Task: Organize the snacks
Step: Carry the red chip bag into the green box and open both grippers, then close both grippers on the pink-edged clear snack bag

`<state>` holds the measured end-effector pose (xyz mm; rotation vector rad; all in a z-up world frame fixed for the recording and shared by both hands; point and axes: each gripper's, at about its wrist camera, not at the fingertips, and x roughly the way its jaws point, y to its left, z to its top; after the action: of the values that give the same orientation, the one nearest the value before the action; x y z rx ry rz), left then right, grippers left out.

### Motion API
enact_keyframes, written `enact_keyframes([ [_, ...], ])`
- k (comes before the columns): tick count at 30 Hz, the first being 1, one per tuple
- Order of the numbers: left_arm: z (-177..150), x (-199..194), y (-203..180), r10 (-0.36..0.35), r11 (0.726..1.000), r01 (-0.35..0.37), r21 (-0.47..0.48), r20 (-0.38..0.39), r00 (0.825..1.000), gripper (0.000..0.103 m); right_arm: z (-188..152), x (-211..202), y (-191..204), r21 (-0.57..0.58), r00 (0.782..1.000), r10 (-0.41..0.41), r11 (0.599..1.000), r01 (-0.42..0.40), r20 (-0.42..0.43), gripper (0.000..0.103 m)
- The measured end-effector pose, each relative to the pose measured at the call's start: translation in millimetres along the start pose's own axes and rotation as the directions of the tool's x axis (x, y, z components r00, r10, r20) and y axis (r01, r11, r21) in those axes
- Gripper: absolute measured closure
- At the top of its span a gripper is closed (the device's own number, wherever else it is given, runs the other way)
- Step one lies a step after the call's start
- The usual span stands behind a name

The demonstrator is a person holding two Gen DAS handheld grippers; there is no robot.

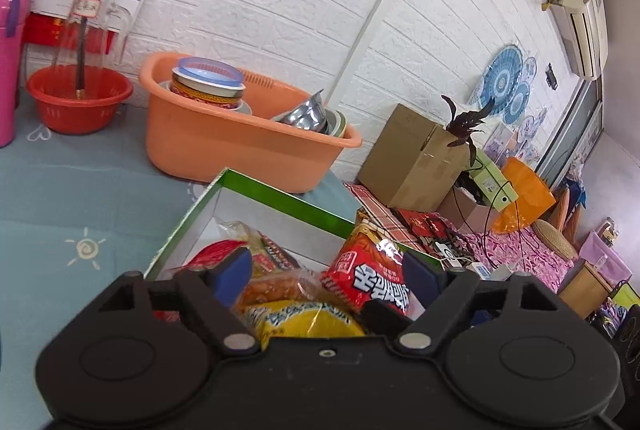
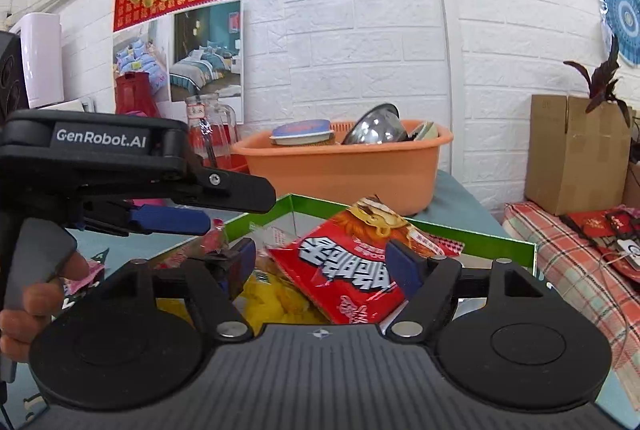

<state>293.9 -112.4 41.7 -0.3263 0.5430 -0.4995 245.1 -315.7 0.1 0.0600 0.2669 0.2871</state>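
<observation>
Here the left gripper hangs above the near end of the green-edged box. Its blue pads stand wide apart with nothing between them. Seen from the right wrist camera, the same tool enters from the left as a black body marked GenRobot.AI, held by the left hand on its grey trigger; its blue fingers reach over the box's left rim.

The box sits on a pale blue table cover and holds several snack packs. On the left lies a red wrapper, partly hidden behind the pad. In the middle lies an orange-brown clear bag, with a yellow pack just in front of it. On the right, the red noodle packet leans tilted against the box's right side and rises above the rim.

The right gripper also hovers over the box, jaws wide and empty. The red noodle packet lies between its pads, but contact cannot be confirmed. The yellow pack is below and to the left of the packet.

Behind the box stands an orange basin holding bowls and a lidded tub. A red basket is left of the basin. A cardboard carton stands well to the right.
</observation>
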Motion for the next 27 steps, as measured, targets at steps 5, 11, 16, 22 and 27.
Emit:
enact_keyframes([
  [5,-14,-35,5,0.024,1.000,-0.023,-0.019,0.018,1.000,0.000,-2,-30,15,-0.009,0.999,0.034,0.999,-0.034,0.022,0.000],
  [11,-47,-75,19,0.080,0.995,-0.079,-0.058,0.013,0.997,0.000,-17,-53,39,-0.005,0.993,0.112,0.994,-0.112,-0.022,0.000],
  [16,-68,-108,54,0.180,0.978,-0.178,-0.112,0.004,0.984,0.000,-31,-61,65,-0.047,0.981,0.173,0.983,-0.178,-0.091,0.000],
  [22,-63,-145,112,0.373,0.910,-0.356,-0.211,0.047,0.927,0.000,-37,-60,86,-0.052,0.969,0.210,0.975,-0.218,-0.127,0.000],
  [27,-50,-156,149,0.445,0.868,-0.407,-0.284,0.082,0.892,0.000,-41,-58,103,-0.072,0.961,0.231,0.967,-0.244,-0.150,0.000],
])
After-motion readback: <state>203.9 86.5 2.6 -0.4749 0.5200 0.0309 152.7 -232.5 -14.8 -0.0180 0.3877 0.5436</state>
